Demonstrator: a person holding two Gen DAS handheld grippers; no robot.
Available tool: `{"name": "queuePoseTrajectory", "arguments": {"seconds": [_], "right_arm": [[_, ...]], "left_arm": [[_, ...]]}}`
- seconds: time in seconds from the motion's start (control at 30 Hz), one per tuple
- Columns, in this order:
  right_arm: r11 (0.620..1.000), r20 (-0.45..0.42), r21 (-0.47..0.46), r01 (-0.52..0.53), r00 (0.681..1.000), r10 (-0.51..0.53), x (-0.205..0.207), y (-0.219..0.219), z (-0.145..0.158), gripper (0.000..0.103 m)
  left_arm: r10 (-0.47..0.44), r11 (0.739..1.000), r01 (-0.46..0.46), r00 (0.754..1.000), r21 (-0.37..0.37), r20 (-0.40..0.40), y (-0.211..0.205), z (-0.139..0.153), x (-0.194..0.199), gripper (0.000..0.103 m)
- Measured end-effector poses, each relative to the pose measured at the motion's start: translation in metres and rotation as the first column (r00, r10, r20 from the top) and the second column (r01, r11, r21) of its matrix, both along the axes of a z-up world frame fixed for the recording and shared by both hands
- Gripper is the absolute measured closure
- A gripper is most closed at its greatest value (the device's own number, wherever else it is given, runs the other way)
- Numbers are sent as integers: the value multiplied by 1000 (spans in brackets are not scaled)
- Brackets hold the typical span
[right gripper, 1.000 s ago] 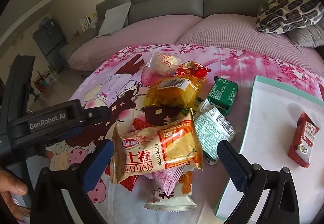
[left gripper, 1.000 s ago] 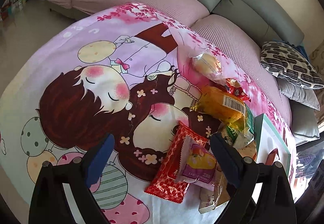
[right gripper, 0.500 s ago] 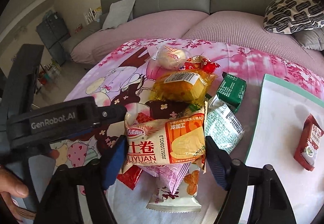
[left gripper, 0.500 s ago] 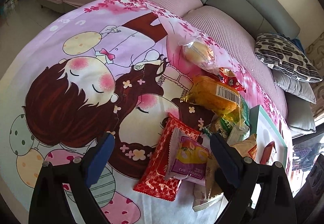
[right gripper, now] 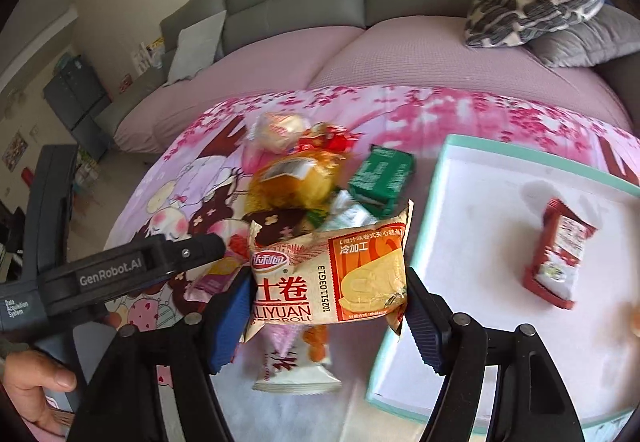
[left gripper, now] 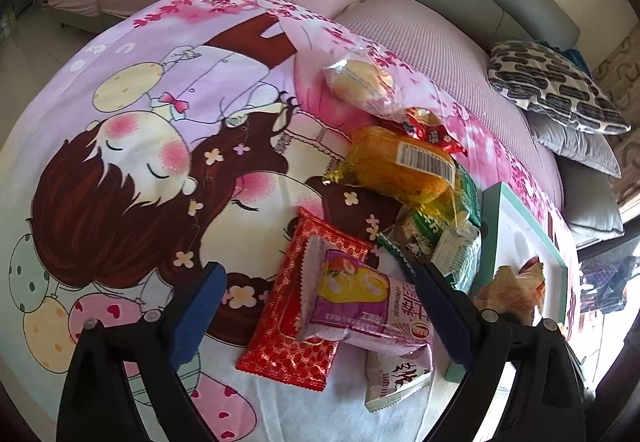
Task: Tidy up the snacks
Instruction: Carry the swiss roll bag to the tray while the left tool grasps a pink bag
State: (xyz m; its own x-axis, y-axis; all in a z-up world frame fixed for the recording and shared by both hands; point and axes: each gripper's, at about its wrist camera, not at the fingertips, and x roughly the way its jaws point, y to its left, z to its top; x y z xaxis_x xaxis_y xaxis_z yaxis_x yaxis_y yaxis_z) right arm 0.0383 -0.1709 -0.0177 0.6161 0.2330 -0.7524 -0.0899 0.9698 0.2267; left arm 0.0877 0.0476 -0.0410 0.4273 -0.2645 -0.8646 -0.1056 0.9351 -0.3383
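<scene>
My right gripper [right gripper: 326,306] has its jaws closed on one egg roll packet [right gripper: 328,278]; my left gripper [left gripper: 320,306] stands wide open over the purple packet [left gripper: 360,302]. One red packet [right gripper: 558,254] lies in the tray [right gripper: 432,210].

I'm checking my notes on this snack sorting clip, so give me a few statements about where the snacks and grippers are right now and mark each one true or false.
1. The right gripper has its jaws shut on the orange egg roll packet. True.
2. The left gripper grips the red foil packet. False: its jaws are open, and the packet lies on the cloth between them.
3. A red wrapped snack lies inside the white tray. True.
4. The green packet is in the tray. False: it lies on the cartoon cloth, left of the tray.
5. The purple packet lies partly on top of the red foil packet. True.
</scene>
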Motion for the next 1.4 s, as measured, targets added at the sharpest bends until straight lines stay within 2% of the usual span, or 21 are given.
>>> {"name": "queuePoseTrajectory", "arguments": {"seconds": [0.33,0.63,0.97,1.1,1.17,1.23,1.4], "right_arm": [[988,-40,27,151,988,-150,-10,-50,0,29],[987,-46,24,159,986,-158,-12,-52,-1,29],[984,-58,36,173,984,-171,-12,-57,-2,29],[983,-68,42,181,982,-178,-12,-59,-2,29],[982,-66,47,185,981,-182,-12,-60,-2,29],[981,-63,51,190,980,-186,-13,-62,-1,29],[978,-66,62,200,978,-196,-14,-66,0,29]], "left_arm": [[-167,986,168,985,24,-40,-44,-11,2,7],[-247,952,258,965,164,-85,-77,-23,3,7],[-235,940,247,969,237,-76,-98,-28,5,7],[-224,943,235,972,234,-74,-103,-30,7,8],[-218,948,228,973,222,-70,-98,-30,7,10],[-214,951,223,975,212,-61,-95,-27,6,18],[-207,961,212,977,176,-45,-87,-22,4,24]]}}
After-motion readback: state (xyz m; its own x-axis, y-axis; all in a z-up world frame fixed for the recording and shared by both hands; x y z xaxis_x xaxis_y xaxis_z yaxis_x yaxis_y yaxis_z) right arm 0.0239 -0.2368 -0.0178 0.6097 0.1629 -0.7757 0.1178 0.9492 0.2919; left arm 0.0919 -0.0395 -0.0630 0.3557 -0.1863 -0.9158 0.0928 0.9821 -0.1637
